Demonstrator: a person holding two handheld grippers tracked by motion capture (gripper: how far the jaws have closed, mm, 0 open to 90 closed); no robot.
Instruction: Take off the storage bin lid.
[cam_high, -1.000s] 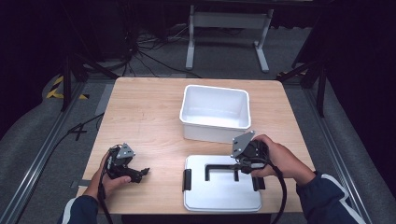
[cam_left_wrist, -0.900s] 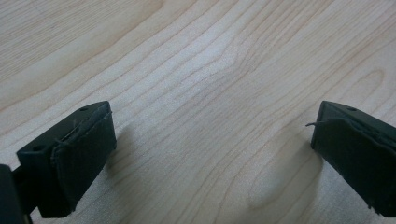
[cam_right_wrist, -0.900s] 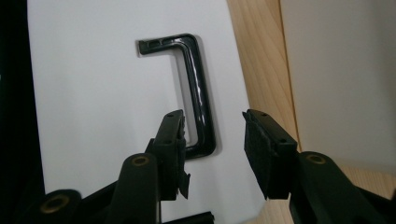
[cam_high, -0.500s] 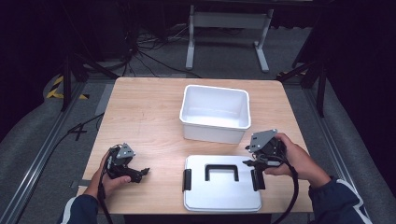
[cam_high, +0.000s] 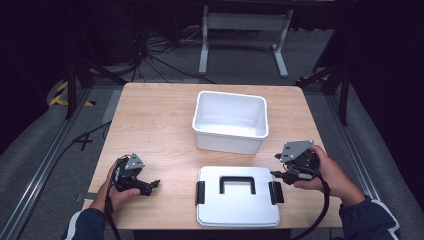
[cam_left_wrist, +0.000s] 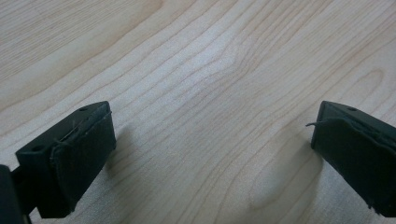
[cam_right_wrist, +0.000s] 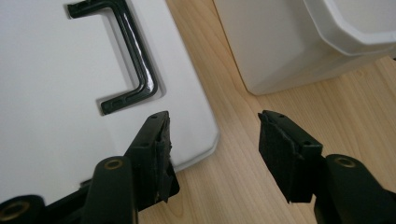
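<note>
Wood-grain bench: pale top, dark floor and cables beyond the far edge
White bin: uncovered, upright, at mid-bench toward the far side; seen in right gripper view as a white wall and rim at upper right
White lid: flat on the bench at the near edge, just in front of the bin, apart from it; black handle on top, black clasp at each short side
Left tongs: held in left hand low over bare wood near the bench's near-left corner; jaws wide apart, nothing between, well apart from lid
Right tongs: held in right hand just beside the lid's right edge; jaws spread, empty; one jaw over the lid's corner, the other over wood
</note>
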